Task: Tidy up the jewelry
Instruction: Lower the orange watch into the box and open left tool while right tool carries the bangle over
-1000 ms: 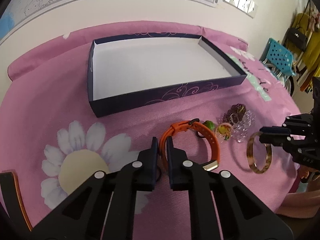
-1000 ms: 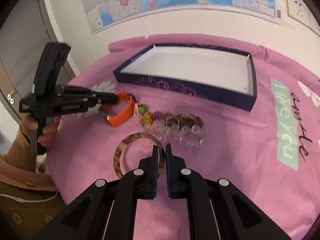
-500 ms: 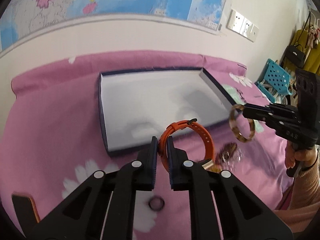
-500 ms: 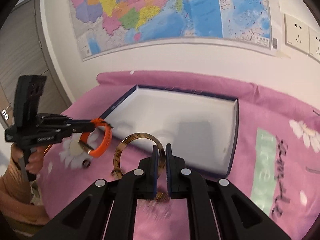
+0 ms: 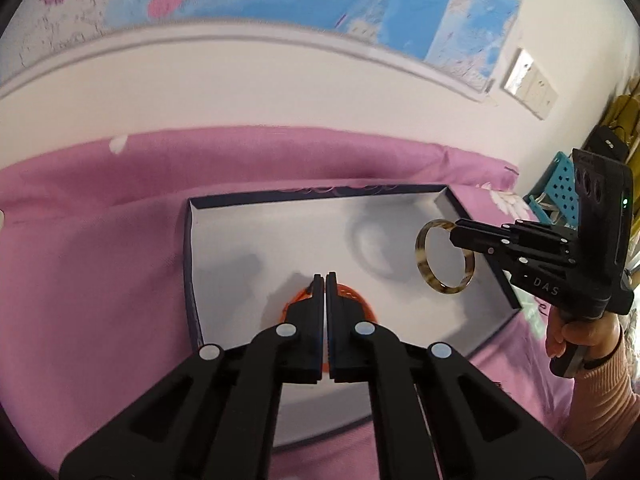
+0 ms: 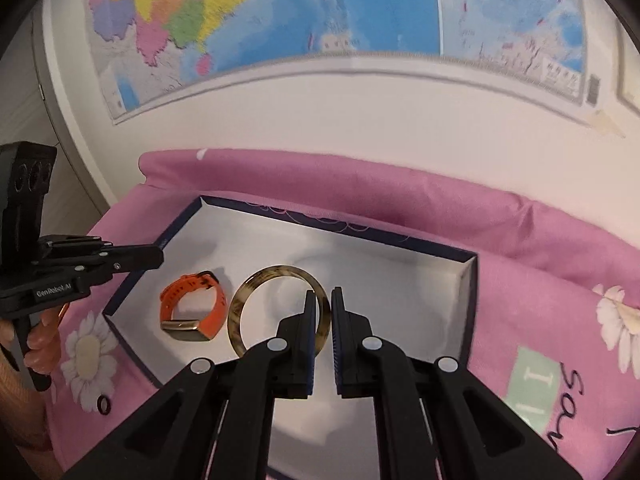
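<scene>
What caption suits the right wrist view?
Right gripper holding a mottled brown bangle above the white-lined navy box, beside an orange watch strap.

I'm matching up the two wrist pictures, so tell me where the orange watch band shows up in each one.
Left wrist view: the orange watch band sits low centre, mostly hidden behind the left tongs, over the box's white floor.
Right wrist view: it shows whole at left of centre, beside the tortoiseshell bangle.
Shared landmark: the dark blue box on the pink cloth.
</scene>
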